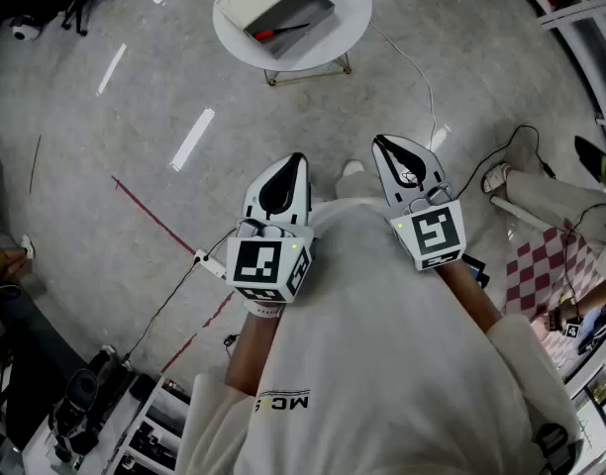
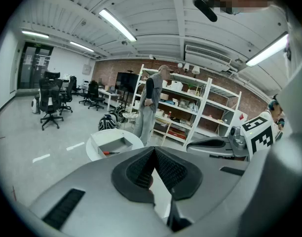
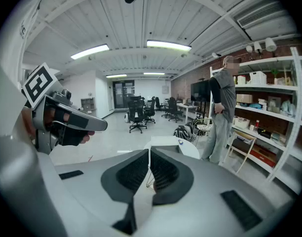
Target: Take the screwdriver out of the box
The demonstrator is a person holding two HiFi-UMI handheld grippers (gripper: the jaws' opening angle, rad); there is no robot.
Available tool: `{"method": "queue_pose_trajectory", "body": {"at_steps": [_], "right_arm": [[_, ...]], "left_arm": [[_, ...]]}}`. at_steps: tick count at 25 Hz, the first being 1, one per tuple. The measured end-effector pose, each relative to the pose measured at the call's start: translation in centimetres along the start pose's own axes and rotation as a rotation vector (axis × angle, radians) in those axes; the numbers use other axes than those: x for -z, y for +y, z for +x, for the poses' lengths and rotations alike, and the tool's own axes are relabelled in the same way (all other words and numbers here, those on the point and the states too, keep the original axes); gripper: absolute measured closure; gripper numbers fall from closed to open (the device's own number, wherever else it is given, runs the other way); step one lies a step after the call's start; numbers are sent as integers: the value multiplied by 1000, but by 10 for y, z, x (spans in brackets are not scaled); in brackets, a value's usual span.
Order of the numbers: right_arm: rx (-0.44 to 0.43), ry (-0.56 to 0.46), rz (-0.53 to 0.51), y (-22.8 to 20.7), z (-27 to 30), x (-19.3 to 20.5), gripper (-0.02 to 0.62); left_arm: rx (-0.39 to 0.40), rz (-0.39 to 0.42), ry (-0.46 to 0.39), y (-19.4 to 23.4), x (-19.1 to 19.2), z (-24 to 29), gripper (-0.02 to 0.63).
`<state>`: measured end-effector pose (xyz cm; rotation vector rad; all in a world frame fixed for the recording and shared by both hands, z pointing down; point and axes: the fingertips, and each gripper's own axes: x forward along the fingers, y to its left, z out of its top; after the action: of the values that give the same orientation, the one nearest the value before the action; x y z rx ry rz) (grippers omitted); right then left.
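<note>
left gripper [image 1: 293,164], right gripper [image 1: 387,146]: fingers closed, empty | screwdriver [image 1: 280,32] in box [image 1: 308,10] on table [image 1: 349,8], well apart

My left gripper [image 2: 154,148] fills the lower frame, jaws together at the tips, nothing between them. At 10 o'clock from the tips there is a round white table [image 2: 134,138] with an open grey box [image 2: 114,144] on it; the red-handled screwdriver [image 2: 109,152] lies inside the box. A person [image 2: 149,102] stands at 12 o'clock, by white shelves [image 2: 195,110]. My right gripper [image 2: 191,143] is at 3 o'clock. Office chairs [image 2: 50,101] are at 9 o'clock.
</note>
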<state>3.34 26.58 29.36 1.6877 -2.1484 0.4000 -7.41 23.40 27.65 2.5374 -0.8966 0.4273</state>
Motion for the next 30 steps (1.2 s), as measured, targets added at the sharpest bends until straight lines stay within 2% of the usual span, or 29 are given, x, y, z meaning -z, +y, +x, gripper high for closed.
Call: {"method": "queue_pose_trajectory", "body": {"at_steps": [5, 8, 14, 17, 23, 30], "right_arm": [[-3, -27, 3, 13, -1, -17, 521], [5, -40, -16, 22, 9, -27, 521], [22, -74, 34, 45, 25, -50, 520], [51, -77, 12, 52, 32, -58, 519], [129, -34, 46, 47, 41, -56, 518], [93, -7, 58, 9, 70, -54, 518]], "left_arm": [[14, 13, 4, 0, -4, -11, 597], [20, -4, 1, 14, -1, -17, 597], [58, 20, -32, 46, -17, -32, 597], [75, 19, -43, 63, -19, -39, 597], [89, -27, -30, 95, -13, -44, 597], [60, -59, 7, 105, -21, 0, 597]]}}
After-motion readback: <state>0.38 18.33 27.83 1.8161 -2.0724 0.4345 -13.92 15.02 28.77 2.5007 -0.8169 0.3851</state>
